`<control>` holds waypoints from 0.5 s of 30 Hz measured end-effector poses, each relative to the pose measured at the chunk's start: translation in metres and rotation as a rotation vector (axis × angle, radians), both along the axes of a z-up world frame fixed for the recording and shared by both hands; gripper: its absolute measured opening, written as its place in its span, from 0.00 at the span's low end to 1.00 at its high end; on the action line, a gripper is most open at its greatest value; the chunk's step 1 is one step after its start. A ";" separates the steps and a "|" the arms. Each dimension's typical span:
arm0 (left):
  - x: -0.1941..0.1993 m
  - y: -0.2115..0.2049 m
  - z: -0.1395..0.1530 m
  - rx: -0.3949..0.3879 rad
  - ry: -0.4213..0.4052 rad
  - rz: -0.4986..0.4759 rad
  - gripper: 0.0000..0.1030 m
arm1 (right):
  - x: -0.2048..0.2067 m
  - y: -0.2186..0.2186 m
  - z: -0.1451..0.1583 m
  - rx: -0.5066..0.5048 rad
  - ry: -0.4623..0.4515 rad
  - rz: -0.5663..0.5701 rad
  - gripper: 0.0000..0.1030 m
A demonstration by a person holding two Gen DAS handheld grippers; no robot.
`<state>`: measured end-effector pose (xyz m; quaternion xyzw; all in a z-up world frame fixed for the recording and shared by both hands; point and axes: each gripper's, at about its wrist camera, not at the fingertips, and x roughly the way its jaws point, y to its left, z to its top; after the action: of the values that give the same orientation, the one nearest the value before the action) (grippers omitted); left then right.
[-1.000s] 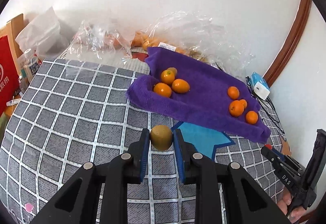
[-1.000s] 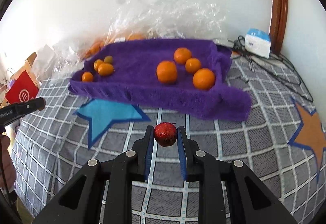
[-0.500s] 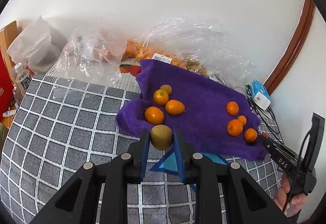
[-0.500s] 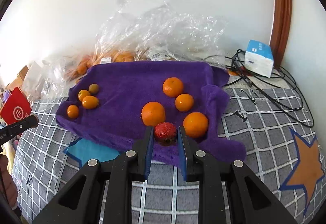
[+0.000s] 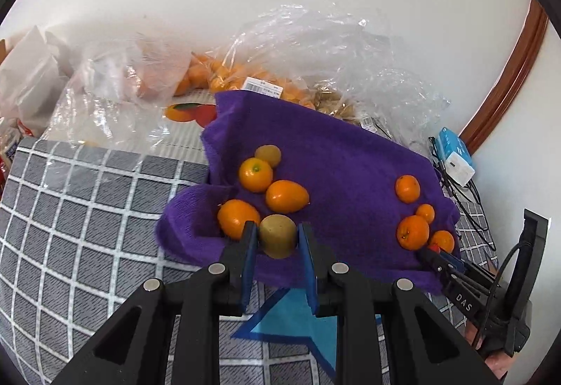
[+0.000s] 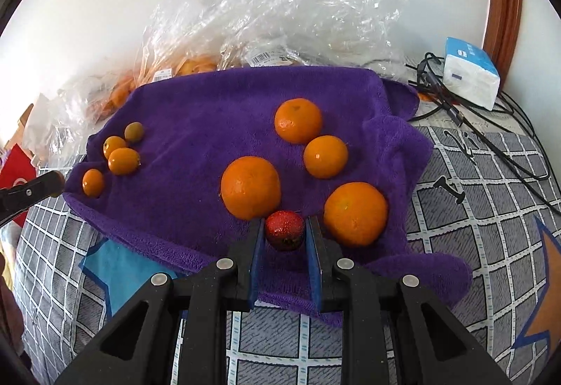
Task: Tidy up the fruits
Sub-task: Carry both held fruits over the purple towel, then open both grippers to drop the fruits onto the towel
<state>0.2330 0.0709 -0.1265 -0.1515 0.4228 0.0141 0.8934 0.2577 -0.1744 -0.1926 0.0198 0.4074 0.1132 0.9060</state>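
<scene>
A grey checked bedcover point(image 5: 80, 209) fills the lower frame, with a rumpled purple towel point(image 6: 210, 111) spread across mid-frame. Crinkled clear plastic bags point(image 6: 280, 17) sit behind it, upper centre. On the towel, four large round oranges point(image 6: 250, 187) cluster right of centre; small oval kumquats point(image 5: 285, 196) cluster left. The right gripper point(image 6: 284, 244) pinches a small red bumpy fruit point(image 6: 284, 230) just between two oranges, tightly flanked. The left gripper point(image 5: 277, 244) pinches a greenish-brown kumquat-sized fruit point(image 5: 277, 236) beside the kumquats, touching the nearest.
</scene>
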 end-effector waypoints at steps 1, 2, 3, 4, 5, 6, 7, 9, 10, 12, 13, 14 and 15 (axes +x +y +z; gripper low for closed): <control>0.004 -0.002 -0.001 -0.002 0.004 -0.002 0.22 | 0.002 0.000 0.000 -0.001 0.003 0.004 0.22; 0.008 -0.003 -0.003 -0.004 0.010 -0.002 0.22 | 0.003 0.001 -0.001 -0.007 0.008 0.011 0.22; 0.014 -0.004 -0.005 -0.006 0.020 0.000 0.22 | 0.004 0.001 -0.001 -0.013 0.012 0.017 0.22; 0.018 -0.005 -0.007 -0.009 0.031 0.005 0.22 | 0.004 0.002 -0.002 -0.020 0.014 0.024 0.22; 0.022 -0.006 -0.009 -0.017 0.041 0.006 0.22 | 0.005 0.002 -0.002 -0.022 0.016 0.029 0.22; 0.025 -0.007 -0.011 -0.026 0.048 0.002 0.22 | 0.006 0.002 -0.003 -0.017 0.019 0.030 0.22; 0.029 -0.009 -0.014 -0.031 0.057 -0.004 0.22 | 0.008 0.001 -0.004 -0.005 0.024 0.030 0.22; 0.032 -0.011 -0.018 -0.022 0.070 -0.005 0.22 | 0.011 -0.001 -0.005 0.007 0.031 0.035 0.23; 0.034 -0.012 -0.019 -0.016 0.077 -0.009 0.22 | 0.011 -0.001 -0.005 0.009 0.033 0.037 0.23; 0.038 -0.015 -0.023 -0.011 0.094 -0.016 0.22 | 0.011 0.000 -0.005 0.005 0.037 0.039 0.23; 0.039 -0.015 -0.025 -0.010 0.099 -0.019 0.22 | 0.011 0.000 -0.005 0.002 0.038 0.040 0.23; 0.040 -0.016 -0.026 -0.008 0.105 -0.022 0.22 | 0.011 -0.001 -0.005 0.001 0.039 0.040 0.24; 0.041 -0.017 -0.028 -0.005 0.111 -0.023 0.22 | 0.011 -0.002 -0.004 0.003 0.040 0.037 0.27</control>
<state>0.2736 0.0541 -0.1542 -0.1476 0.4733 0.0111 0.8684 0.2688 -0.1760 -0.1969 0.0159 0.4256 0.1303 0.8953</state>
